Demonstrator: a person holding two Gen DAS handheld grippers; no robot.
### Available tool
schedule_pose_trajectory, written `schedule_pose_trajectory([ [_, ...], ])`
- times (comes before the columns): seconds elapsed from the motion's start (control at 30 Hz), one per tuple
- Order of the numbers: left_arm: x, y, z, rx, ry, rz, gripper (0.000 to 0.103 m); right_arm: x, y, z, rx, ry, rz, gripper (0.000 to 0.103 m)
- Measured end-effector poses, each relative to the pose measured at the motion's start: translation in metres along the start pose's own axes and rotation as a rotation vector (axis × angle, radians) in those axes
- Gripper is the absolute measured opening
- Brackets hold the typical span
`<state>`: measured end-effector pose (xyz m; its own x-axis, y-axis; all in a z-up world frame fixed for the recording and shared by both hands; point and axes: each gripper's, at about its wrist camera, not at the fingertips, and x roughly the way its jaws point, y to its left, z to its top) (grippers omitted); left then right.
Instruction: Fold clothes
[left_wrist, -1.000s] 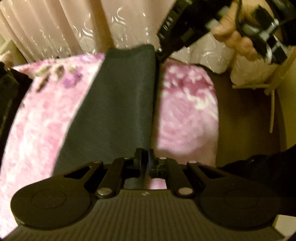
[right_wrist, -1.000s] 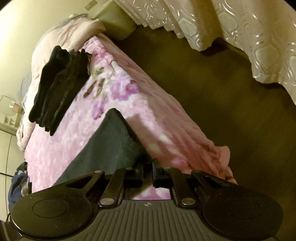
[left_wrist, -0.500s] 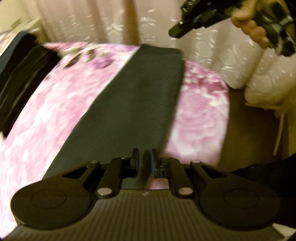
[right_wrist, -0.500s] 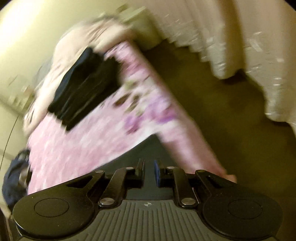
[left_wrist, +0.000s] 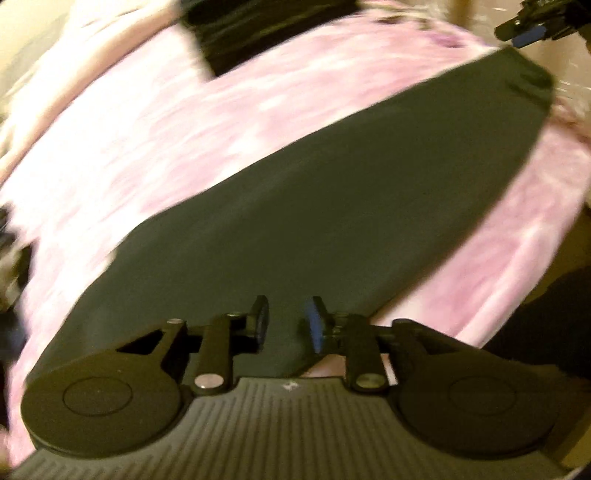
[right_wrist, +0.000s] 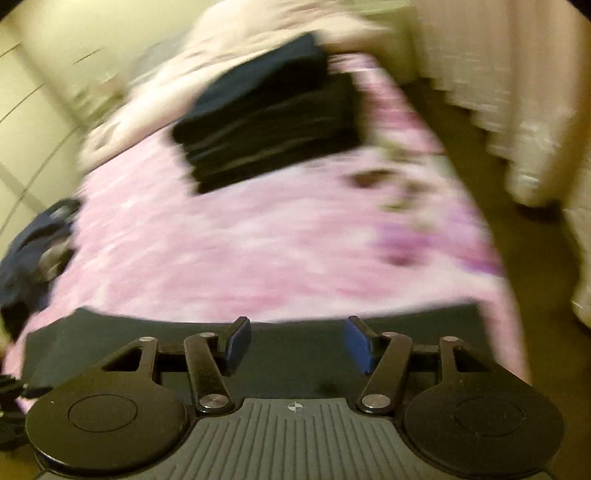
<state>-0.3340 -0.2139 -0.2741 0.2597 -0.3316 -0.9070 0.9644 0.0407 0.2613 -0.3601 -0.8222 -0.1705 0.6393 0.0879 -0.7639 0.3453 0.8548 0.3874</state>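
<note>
A long dark grey garment (left_wrist: 332, 206) lies flat as a folded strip across the pink floral bed cover (left_wrist: 155, 140). My left gripper (left_wrist: 286, 325) hovers over its near end, jaws opening, a clear gap between the blue pads and no cloth pinched. The right gripper (right_wrist: 297, 343) hangs above the garment's other end (right_wrist: 288, 358), jaws opening wide and empty. Its tip (left_wrist: 532, 26) also shows at the top right of the left wrist view, beyond the strip's far end. Both views are motion-blurred.
A stack of folded dark clothes (right_wrist: 273, 122) sits further up the bed (right_wrist: 258, 251), near a pale pillow. A dark blue heap (right_wrist: 33, 254) lies at the bed's left edge. Brown floor (right_wrist: 535, 240) and light curtains (right_wrist: 498, 66) run along the right side.
Both grippers let go of the garment's ends and opened. The strip now lies flat on the bed. Both hands lifted and swung, so the views rolled.
</note>
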Motion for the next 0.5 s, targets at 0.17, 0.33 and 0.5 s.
schedule_pose_trajectory([
  [0.17,-0.009,0.096,-0.067,-0.123,0.039,0.084,0.025,0.057,0.12,-0.002,-0.137,0.063,0.109,0.06],
  [0.33,0.007,0.202,-0.141,-0.234,0.047,0.124,0.031,0.132,0.239,-0.029,-0.227,0.17,0.144,0.06],
  [0.5,0.039,0.287,-0.202,-0.411,0.062,0.106,0.031,0.197,0.332,-0.056,-0.305,0.299,0.168,0.06],
])
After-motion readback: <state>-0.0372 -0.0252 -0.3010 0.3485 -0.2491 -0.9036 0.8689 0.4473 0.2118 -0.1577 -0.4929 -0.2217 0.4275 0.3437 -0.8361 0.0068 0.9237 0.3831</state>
